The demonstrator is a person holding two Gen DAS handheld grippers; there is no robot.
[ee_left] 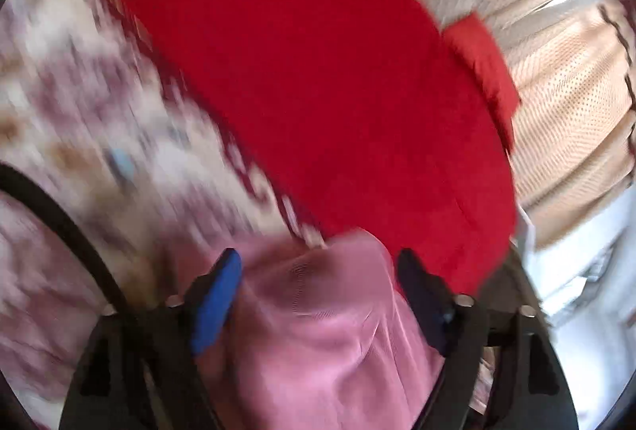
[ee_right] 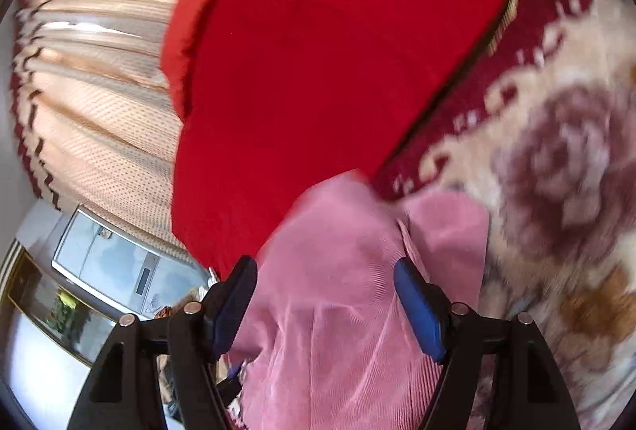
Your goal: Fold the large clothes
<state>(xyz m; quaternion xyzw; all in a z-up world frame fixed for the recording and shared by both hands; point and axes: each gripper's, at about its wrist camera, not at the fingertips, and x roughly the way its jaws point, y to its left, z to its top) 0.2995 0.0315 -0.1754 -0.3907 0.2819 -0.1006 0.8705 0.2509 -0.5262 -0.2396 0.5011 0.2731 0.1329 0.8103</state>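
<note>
A pink corduroy garment lies bunched under and between the fingers of my left gripper, whose jaws stand wide apart around the cloth without pinching it. The same pink garment fills the gap of my right gripper, also wide open, with blue pads on either side of the fabric. The garment lies over the near edge of a large red cloth, which also shows in the right wrist view. Both views are motion-blurred.
A floral cream-and-maroon carpet lies under the cloths and shows in the right wrist view. Beige dotted curtains hang behind, also in the right wrist view. A white cabinet stands at lower left.
</note>
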